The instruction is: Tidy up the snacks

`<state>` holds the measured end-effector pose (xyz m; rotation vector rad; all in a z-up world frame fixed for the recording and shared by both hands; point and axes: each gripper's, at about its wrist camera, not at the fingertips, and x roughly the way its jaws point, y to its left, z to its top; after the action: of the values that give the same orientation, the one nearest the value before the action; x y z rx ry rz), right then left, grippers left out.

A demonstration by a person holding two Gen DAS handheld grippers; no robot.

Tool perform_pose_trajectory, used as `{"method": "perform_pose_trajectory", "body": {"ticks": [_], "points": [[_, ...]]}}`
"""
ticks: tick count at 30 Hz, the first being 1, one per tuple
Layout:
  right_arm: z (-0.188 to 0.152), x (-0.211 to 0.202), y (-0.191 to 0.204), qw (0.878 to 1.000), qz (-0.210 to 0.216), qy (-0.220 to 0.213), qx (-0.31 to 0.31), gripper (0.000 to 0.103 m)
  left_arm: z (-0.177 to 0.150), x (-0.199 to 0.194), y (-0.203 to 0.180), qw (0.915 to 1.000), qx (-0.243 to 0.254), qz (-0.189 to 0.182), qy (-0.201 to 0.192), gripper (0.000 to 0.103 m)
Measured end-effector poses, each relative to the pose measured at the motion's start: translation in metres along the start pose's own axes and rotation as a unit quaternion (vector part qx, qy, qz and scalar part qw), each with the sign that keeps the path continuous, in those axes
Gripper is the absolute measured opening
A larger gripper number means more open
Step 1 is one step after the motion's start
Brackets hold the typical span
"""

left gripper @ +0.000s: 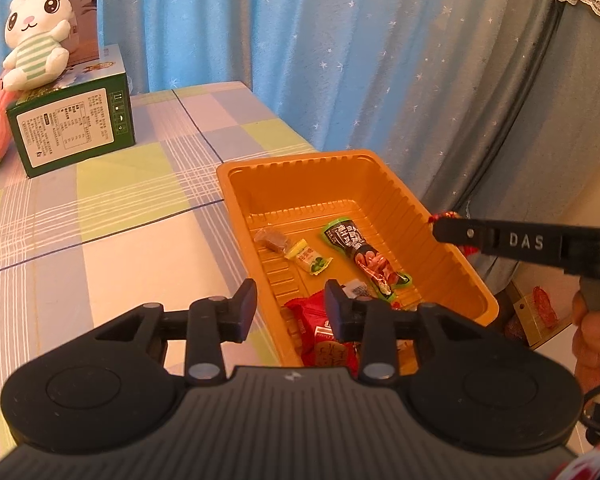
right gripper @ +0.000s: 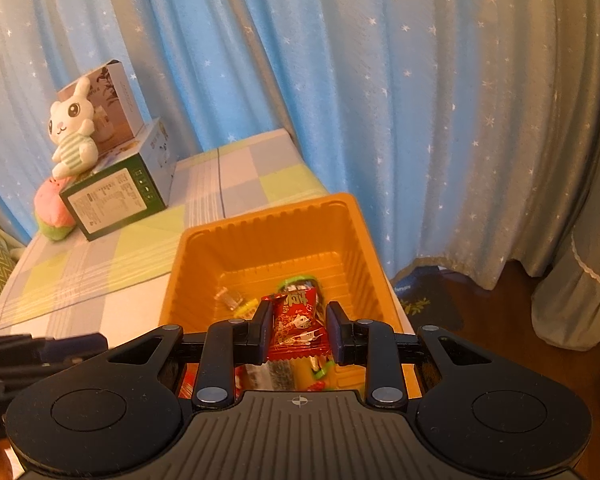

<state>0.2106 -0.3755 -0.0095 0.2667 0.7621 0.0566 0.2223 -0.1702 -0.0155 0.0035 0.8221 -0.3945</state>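
An orange plastic tray sits at the table's right edge. In it lie a green sausage pack, a small yellow-green candy, a brown candy and red packets. My left gripper is open and empty over the tray's near left rim. My right gripper hovers over the tray with a red snack packet between its fingers; the left finger touches it and a gap shows on the right. In the left wrist view the right gripper reaches over the tray's right rim.
A green box with a white plush rabbit on top stands at the table's far left, beside a pink plush. Blue star curtains hang behind. The floor drops off right of the tray.
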Motion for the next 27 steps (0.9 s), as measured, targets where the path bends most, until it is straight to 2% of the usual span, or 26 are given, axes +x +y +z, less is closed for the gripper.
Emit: {"method": "perform_pose_trajectory", "body": {"ticks": [5,9,12,23,25,27], "points": [[0.007,0.009,0.007,1.0,0.009,0.001,-0.006,0.029,-0.002,-0.001,0.002,1.0,-0.002,0.003,0.0,0.037],[0.009,0.019,0.009,0.999,0.033,0.003,-0.006,0.032,-0.005,0.0,0.004,1.0,-0.003,0.005,0.003,0.045],[0.008,0.021,0.007,0.999,0.034,0.004,0.009,0.061,-0.007,0.0,0.005,1.0,-0.005,0.007,0.004,0.051],[-0.004,0.004,-0.011,0.999,0.013,0.014,0.036,0.062,-0.014,-0.008,0.007,0.9998,-0.016,0.012,-0.002,0.073],[-0.004,-0.001,-0.012,0.999,0.011,0.015,0.036,0.062,-0.014,-0.012,0.007,0.9997,-0.019,0.015,-0.004,0.081],[-0.005,-0.005,-0.012,0.999,0.008,0.013,0.035,0.062,-0.014,-0.016,0.008,0.9996,-0.02,0.017,-0.008,0.082]]}}
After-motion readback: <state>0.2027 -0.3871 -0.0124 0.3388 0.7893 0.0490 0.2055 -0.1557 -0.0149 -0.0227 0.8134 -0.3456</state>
